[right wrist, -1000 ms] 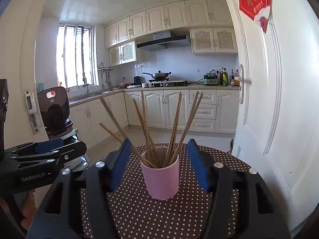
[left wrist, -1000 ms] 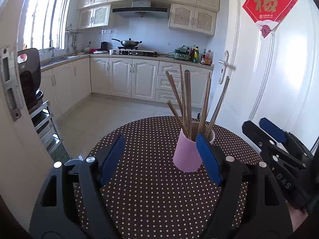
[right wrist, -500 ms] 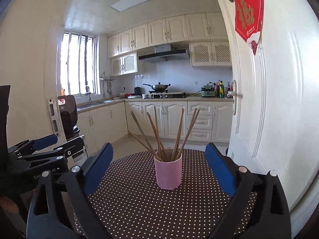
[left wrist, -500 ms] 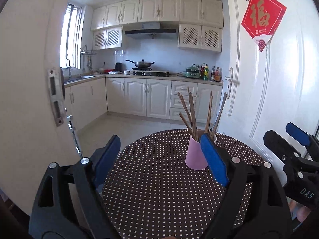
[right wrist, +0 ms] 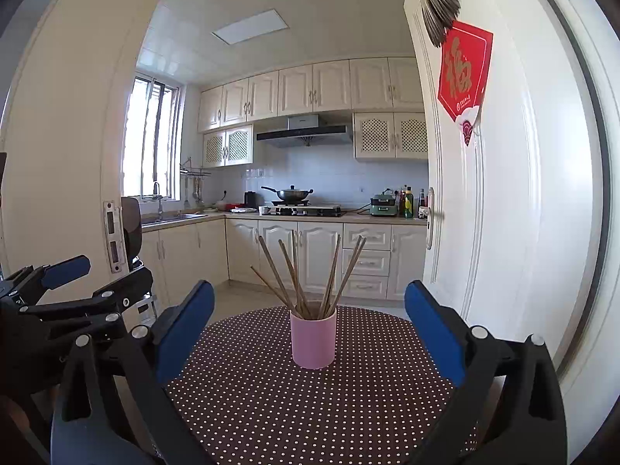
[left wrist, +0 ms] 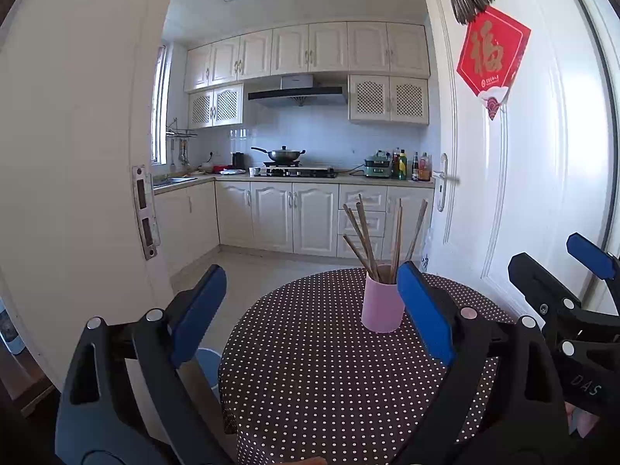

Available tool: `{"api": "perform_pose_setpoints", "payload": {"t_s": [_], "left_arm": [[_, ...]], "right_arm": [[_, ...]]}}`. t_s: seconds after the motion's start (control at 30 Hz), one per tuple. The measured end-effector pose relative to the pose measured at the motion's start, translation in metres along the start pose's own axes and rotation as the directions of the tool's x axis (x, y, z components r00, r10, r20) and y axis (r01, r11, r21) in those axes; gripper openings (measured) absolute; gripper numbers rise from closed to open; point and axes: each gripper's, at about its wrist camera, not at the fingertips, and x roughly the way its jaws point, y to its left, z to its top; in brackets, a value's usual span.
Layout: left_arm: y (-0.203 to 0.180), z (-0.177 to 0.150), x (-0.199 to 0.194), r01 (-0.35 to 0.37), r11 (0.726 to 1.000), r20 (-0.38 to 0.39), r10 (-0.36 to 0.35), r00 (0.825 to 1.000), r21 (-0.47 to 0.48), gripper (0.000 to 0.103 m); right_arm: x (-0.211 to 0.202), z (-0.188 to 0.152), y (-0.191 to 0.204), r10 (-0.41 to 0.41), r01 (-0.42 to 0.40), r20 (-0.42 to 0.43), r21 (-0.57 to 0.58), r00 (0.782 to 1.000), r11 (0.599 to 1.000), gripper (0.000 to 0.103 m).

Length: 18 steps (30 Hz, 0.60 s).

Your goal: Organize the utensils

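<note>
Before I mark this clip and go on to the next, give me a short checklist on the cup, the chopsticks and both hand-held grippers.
1. Pink cup upright on the dotted table: ok.
2. Chopsticks all standing in the cup, none lying on the table: ok.
3. Left hand-held gripper empty, jaws have just been opening, nothing between them: ok.
4. Right hand-held gripper empty, jaws wide, just been opening, clear of the cup: ok.
5. Cup away from the table edge: ok.
6. Other utensils left to sort elsewhere: cannot tell.
</note>
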Motion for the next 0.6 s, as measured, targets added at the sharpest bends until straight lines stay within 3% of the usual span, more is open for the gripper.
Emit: {"api": "perform_pose_setpoints", "payload": {"t_s": [0.37, 0.6], "left_arm": [[0.008, -0.001, -0.020, -0.049, 0.999, 0.090, 0.048, 0.995, 0.002, 0.088], [0.006, -0.001, -0.025, -0.026, 1.000, 0.122, 0.025, 0.992, 0.009, 0.089]], "right_arm": [[-0.007, -0.003, 0.011, -0.004, 0.004, 0.008, -0.030, 1.000, 1.000, 0.095], [-0.012, -0.004, 0.010, -0.017, 0.017, 0.012, -0.030, 1.000, 0.999, 0.095]]}}
